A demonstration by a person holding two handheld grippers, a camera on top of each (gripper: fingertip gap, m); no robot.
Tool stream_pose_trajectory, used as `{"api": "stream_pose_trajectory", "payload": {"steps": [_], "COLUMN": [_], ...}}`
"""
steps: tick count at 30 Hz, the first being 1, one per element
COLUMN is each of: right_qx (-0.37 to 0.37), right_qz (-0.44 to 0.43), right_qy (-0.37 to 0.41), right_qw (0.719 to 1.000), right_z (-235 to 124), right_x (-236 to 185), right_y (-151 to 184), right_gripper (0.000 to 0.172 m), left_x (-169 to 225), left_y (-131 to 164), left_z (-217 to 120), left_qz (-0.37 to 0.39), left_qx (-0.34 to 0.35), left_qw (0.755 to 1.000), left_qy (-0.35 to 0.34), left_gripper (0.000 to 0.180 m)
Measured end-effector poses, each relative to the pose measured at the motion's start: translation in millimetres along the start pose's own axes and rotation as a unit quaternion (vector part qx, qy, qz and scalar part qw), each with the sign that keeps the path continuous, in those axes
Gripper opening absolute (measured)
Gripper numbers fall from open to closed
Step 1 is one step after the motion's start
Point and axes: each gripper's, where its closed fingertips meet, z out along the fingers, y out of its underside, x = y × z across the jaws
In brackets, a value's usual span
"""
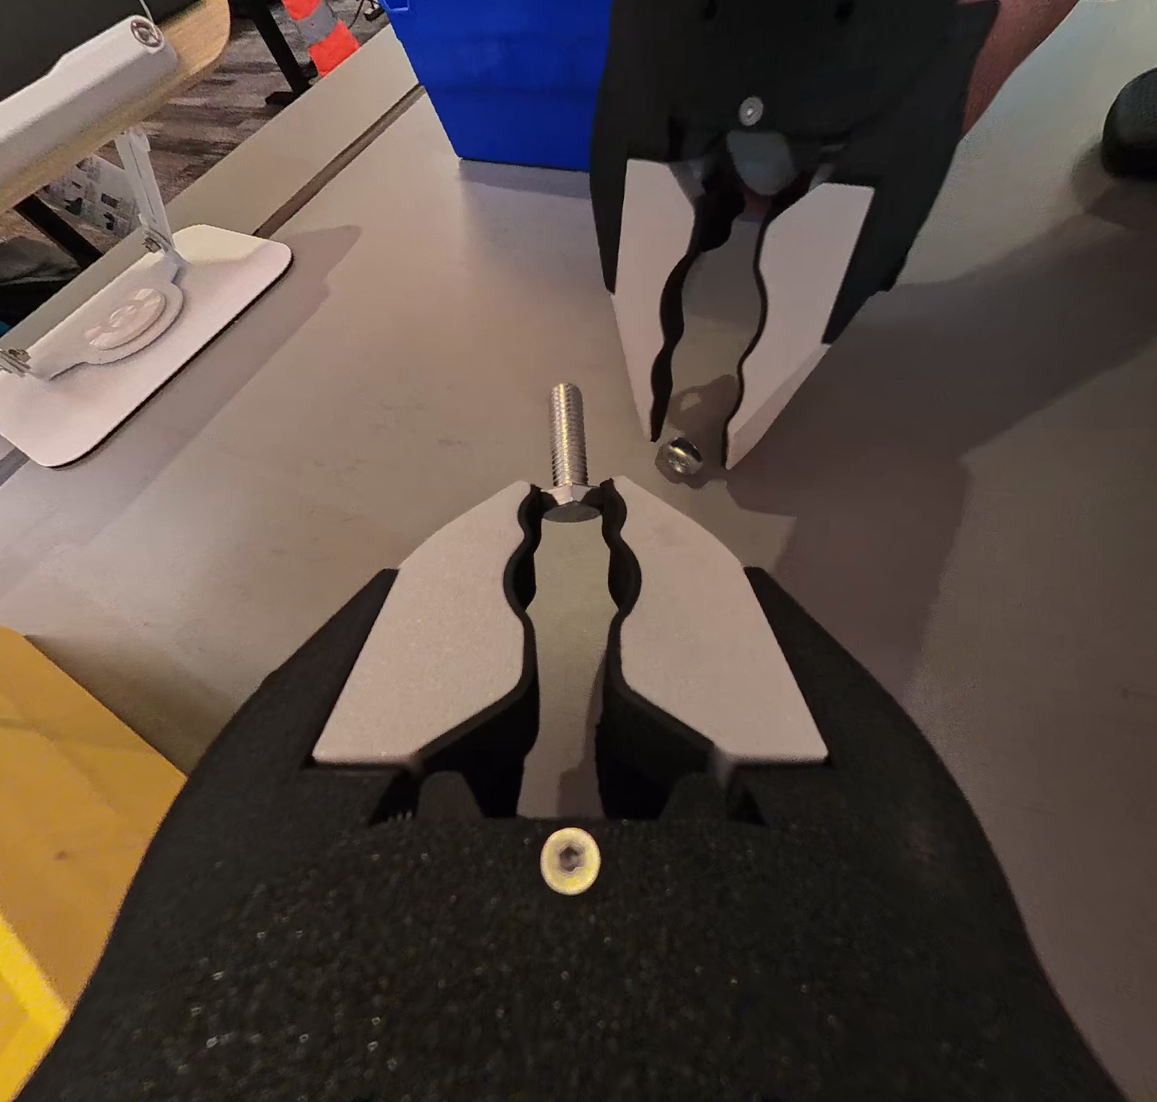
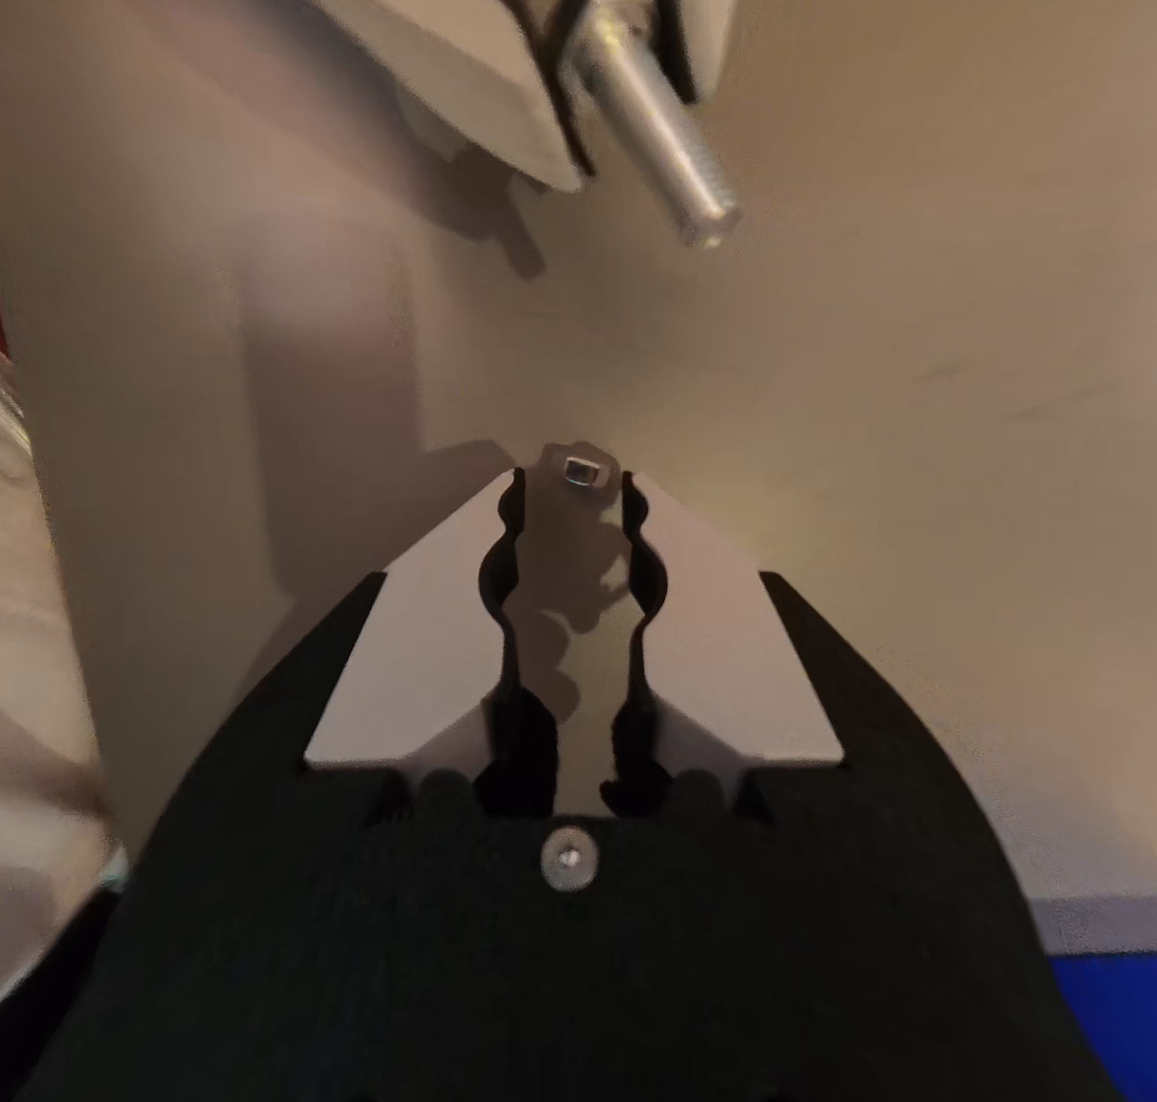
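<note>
Steel bolt: a silver threaded hex-head bolt (image 1: pixel 567 446) is gripped by its head at the very tips of the left claw (image 1: pixel 571 496), shank pointing forward over the grey bench (image 1: pixel 375 421).
Left claw: narrowly parted, both black wavy pads (image 1: pixel 529 508) pressing on the flats of the bolt head; the right wrist view shows the same bolt (image 2: pixel 651 127) jutting out of that claw.
Right claw: right claw (image 2: pixel 573 477) stands open, tips down close to the bench, pads apart with nothing pressed between them.
Steel nut: a small silver hex nut (image 1: pixel 679 457) lies on the bench at the right claw's tips, nearer one finger than the other; it is seen blurred in the right wrist view (image 2: pixel 579 471), so contact cannot be judged.
Spacing: the nut lies just beside the bolt head, to its right, apart from it.
Blue bin: a blue plastic bin (image 1: pixel 501 70) stands on the bench behind the right claw.
White stand: a white metal folding stand (image 1: pixel 144 321) sits at the left of the bench.
Yellow surface: a yellow-orange flat surface (image 1: pixel 62 790) fills the lower left corner.
</note>
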Motion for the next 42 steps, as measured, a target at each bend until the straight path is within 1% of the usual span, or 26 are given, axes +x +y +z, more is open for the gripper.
{"api": "stream_pose_trajectory", "payload": {"steps": [3,4,6,8,14,17,19,21,23,25,26,28,29,30,31,32,34,35,37,39,41,42], "right_qx": [0.006,0.004,-0.005,0.000,-0.015,-0.016,-0.014,-0.010,0.017,0.082,0.119,0.168,0.175,0.169,0.153,0.137,0.126,0.125,0.121,0.126,0.140,0.142], "right_qz": [0.087,0.109,0.129,0.136,0.142,0.145,0.140,0.134,0.126,0.099,0.075,0.008,-0.045,-0.101,-0.153,-0.205,-0.284,-0.309,-0.362,-0.404,-0.444,-0.458], "right_qy": [-0.028,-0.033,-0.019,0.000,0.016,0.012,0.011,0.010,0.010,0.006,0.021,0.094,0.138,0.197,0.260,0.304,0.367,0.394,0.420,0.454,0.467,0.472], "right_qw": [0.996,0.994,0.991,0.991,0.990,0.989,0.990,0.991,0.992,0.992,0.990,0.981,0.974,0.960,0.941,0.920,0.877,0.856,0.823,0.784,0.752,0.740], "right_z": [1,2,3,3,6,9,9,9,8,-1,-9,-30,-40,-50,-60,-65,-73,-75,-74,-76,-76,-75], "right_x": [-3,-4,-1,3,5,5,5,6,8,10,14,27,32,38,46,47,45,44,37,32,25,24], "right_y": [-3,-3,-2,-4,1,1,0,0,-5,-20,-28,-38,-42,-43,-44,-45,-49,-51,-54,-59,-63,-63], "right_gripper": [0.029,0.029,0.030,0.029,0.029,0.026,0.020,0.019,0.019,0.019,0.019,0.019,0.019,0.019,0.019,0.018,0.019,0.019,0.019,0.019,0.019,0.019], "left_x": [0,0,0,0,2,3,3,3,3,2,1,-1,-2,-3,-3,-2,1,4,8,12,15,15], "left_y": [1,2,2,3,2,2,2,2,1,-4,-7,-10,-10,-11,-11,-11,-12,-13,-14,-14,-14,-14], "left_z": [0,0,1,1,1,1,1,1,1,-2,-3,-5,-6,-6,-6,-5,-3,-2,0,1,1,1], "left_qz": [-0.002,-0.003,-0.001,0.000,0.004,0.003,0.003,0.002,-0.006,-0.029,-0.041,-0.065,-0.075,-0.082,-0.087,-0.091,-0.102,-0.110,-0.128,-0.142,-0.149,-0.154], "left_qx": [-0.003,-0.004,-0.006,-0.009,-0.009,-0.008,-0.008,-0.009,-0.004,0.014,0.023,0.036,0.038,0.039,0.039,0.039,0.038,0.039,0.041,0.040,0.038,0.040], "left_qw": [1.000,1.000,1.000,1.000,1.000,1.000,1.000,1.000,1.000,0.999,0.999,0.997,0.996,0.995,0.995,0.995,0.993,0.992,0.988,0.985,0.983,0.981], "left_qy": [0.001,0.001,0.001,0.002,0.003,0.003,0.003,0.004,0.007,0.016,0.018,0.025,0.028,0.029,0.031,0.034,0.046,0.055,0.073,0.091,0.103,0.108], "left_gripper": [0.018,0.018,0.018,0.018,0.018,0.018,0.018,0.018,0.018,0.018,0.018,0.018,0.018,0.018,0.018,0.018,0.018,0.018,0.018,0.018,0.018,0.018]}}
